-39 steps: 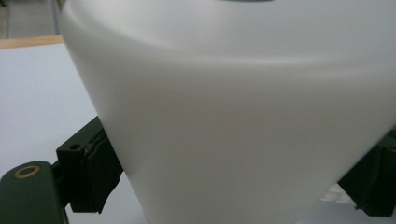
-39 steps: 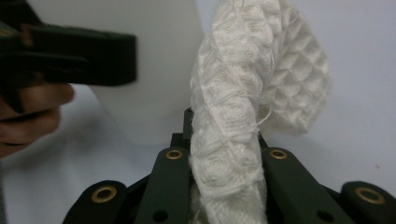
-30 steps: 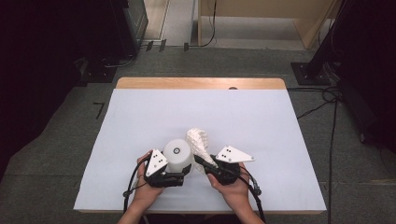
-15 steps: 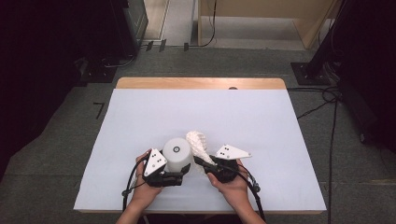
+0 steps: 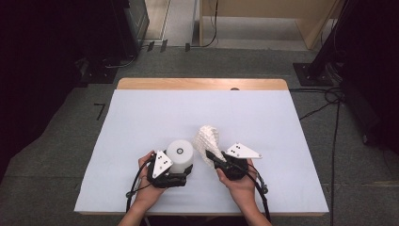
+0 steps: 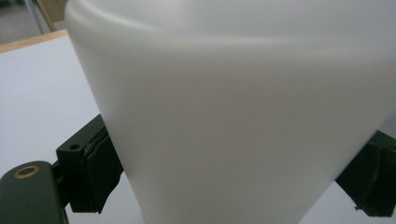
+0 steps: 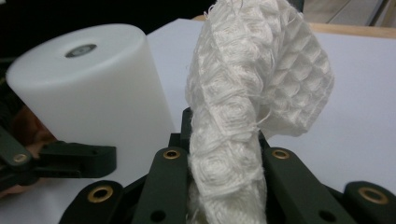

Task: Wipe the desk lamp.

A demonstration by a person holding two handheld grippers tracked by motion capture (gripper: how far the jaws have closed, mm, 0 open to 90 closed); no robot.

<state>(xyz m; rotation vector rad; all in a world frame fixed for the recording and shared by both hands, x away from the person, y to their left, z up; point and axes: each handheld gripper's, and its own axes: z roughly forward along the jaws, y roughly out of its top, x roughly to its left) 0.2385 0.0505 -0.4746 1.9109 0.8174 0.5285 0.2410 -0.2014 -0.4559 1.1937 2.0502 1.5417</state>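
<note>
Your table (image 5: 141, 122), under its white cover, carries everything near its front edge. Your left claw (image 5: 181, 176) is clamped on the white cylinder (image 5: 179, 155), which stands upright on the table, a pad pressing each side. Just beside it, your right claw (image 5: 210, 157) is pinched tight on the white waffle-weave cloth (image 5: 207, 140), which rises bunched above the jaws.

Cylinder (image 5: 180, 155) on table (image 5: 141, 117), cloth (image 5: 207, 140) just right of it
</note>
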